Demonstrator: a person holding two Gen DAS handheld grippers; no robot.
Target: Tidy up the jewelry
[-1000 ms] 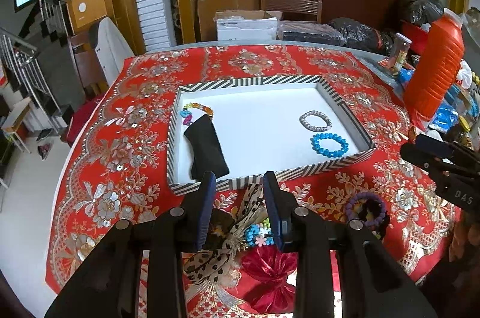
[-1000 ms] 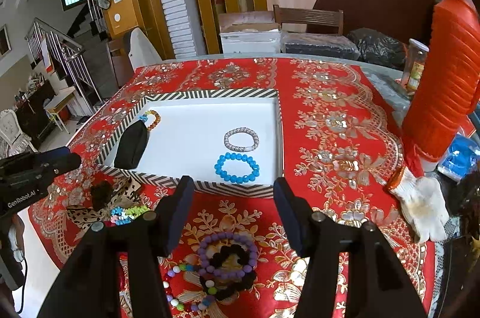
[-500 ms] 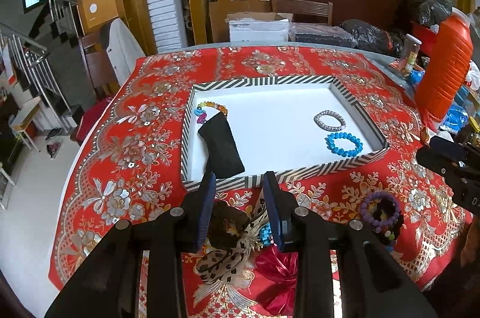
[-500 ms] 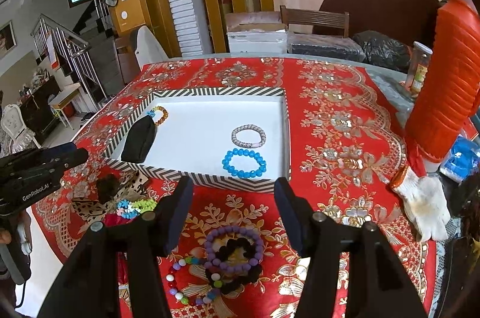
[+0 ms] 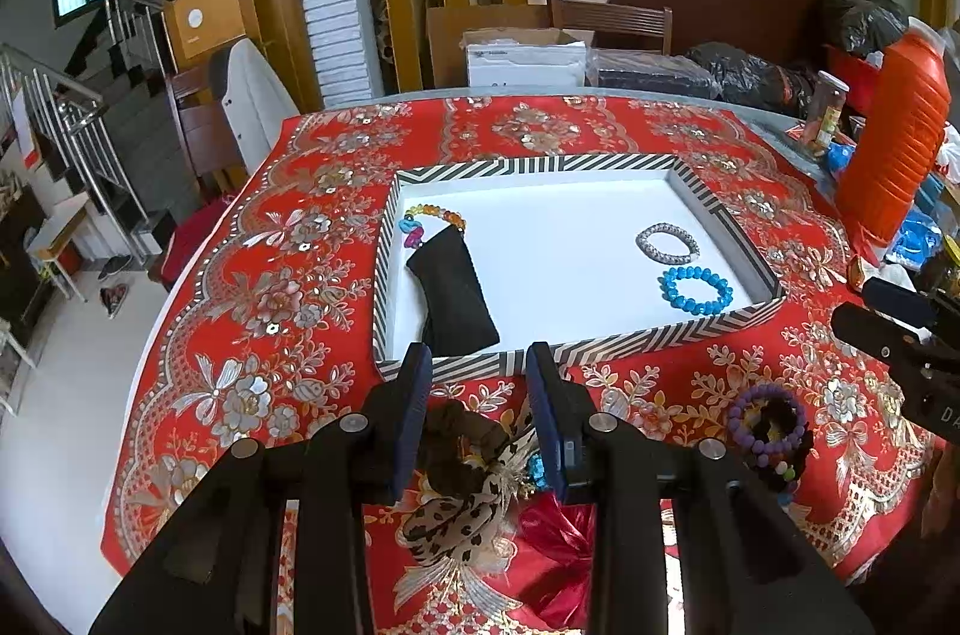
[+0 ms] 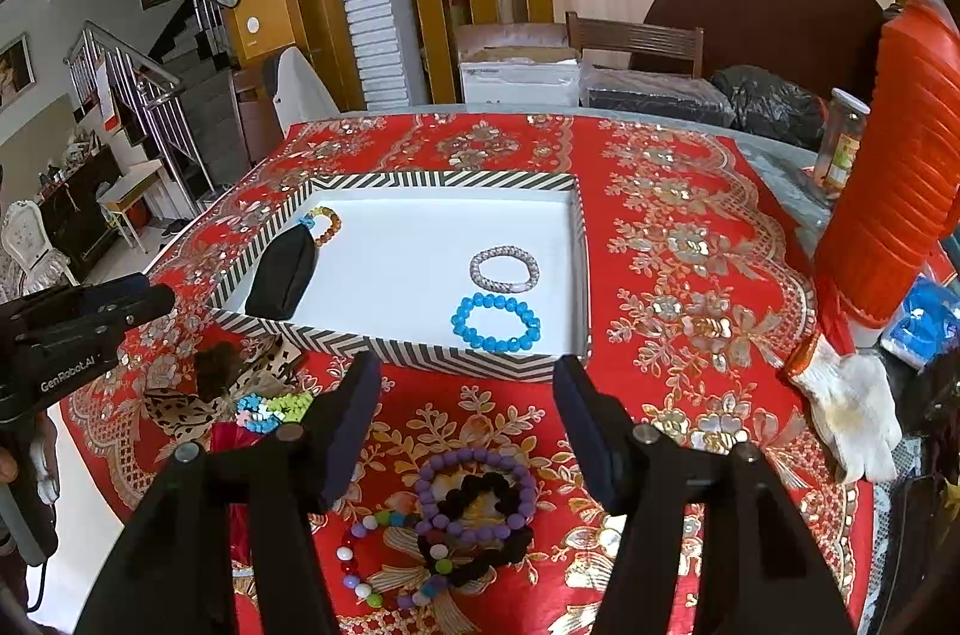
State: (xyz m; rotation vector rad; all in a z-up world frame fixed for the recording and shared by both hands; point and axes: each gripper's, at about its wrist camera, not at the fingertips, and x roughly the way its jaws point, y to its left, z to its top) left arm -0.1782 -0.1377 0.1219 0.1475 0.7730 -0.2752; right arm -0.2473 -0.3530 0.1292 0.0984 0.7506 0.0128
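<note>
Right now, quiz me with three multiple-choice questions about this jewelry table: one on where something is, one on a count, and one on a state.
1. Where does the blue bead bracelet lie?
A. inside the striped tray
B. on the red cloth in front of the tray
C. on the white glove

2. How many bracelets are in the tray?
A. one
B. three
C. five

3. What is between the right tool's fingers?
A. the purple bead bracelet, clamped
B. the black pouch
C. nothing; they stand apart above the cloth

Answers:
1. A: it rests on the tray's white floor, beside the silver bracelet.
2. B: blue, silver and a multicoloured bracelet by the black pouch.
3. C: the purple bead bracelet lies on the cloth below the fingers, untouched.
</note>
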